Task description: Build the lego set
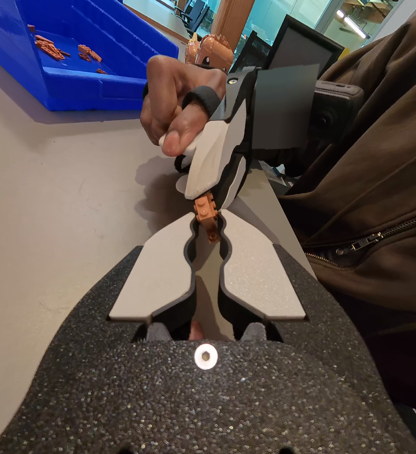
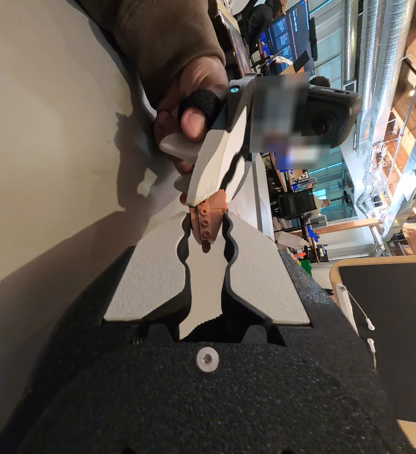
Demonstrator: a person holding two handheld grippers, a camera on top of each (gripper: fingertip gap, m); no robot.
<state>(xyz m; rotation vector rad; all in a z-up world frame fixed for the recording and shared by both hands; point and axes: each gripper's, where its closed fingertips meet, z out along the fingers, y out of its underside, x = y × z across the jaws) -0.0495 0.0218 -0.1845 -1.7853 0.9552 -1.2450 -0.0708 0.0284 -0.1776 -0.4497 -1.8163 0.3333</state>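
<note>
A small brown lego assembly (image 1: pixel 203 208), a light brown studded brick joined to a darker brown plate (image 1: pixel 213 233), is held in the air above the table between both grippers. My left gripper (image 1: pixel 208 216) is shut on its near end. My right gripper (image 1: pixel 208 197) comes in from above, tip to tip with the left, and is shut on its far end. In the right wrist view the assembly (image 2: pixel 205 226) sits between the right gripper's (image 2: pixel 205 217) fingertips, and the left gripper (image 2: pixel 212 196) clamps its far end.
A blue bin (image 1: pixel 91 83) with several loose brown lego pieces (image 1: pixel 52 48) stands at the back left on the beige table (image 1: pixel 42 196). A built brown lego figure (image 1: pixel 214 51) stands behind the hand. The person's brown jacket (image 1: pixel 361 196) fills the right, past the table edge.
</note>
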